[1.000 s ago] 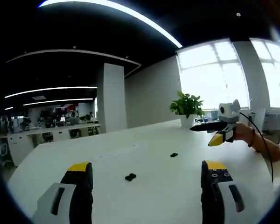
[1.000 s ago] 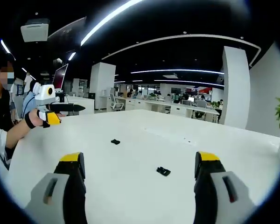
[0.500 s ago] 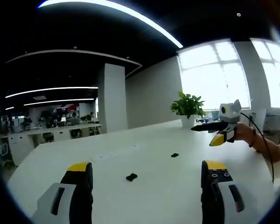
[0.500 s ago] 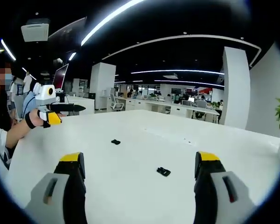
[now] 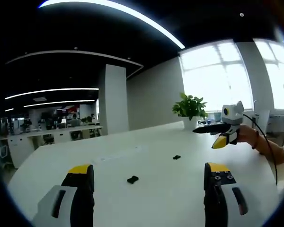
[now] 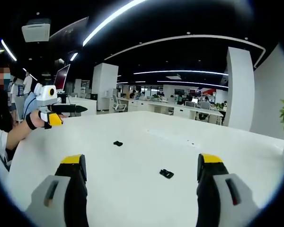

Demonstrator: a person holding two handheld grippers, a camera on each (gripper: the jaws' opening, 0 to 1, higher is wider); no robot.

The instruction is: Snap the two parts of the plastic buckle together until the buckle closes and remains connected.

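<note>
Both grippers hover above the wide white desk with fingers spread apart, grasping nothing. In the left gripper view, a small black plastic buckle part lies ahead between the left gripper fingers, and a second small black buckle part lies farther off, well apart from it. The right gripper sees the pieces likewise. A green potted plant stands beyond.

2 black buckle halves, apart, flat on table
</note>
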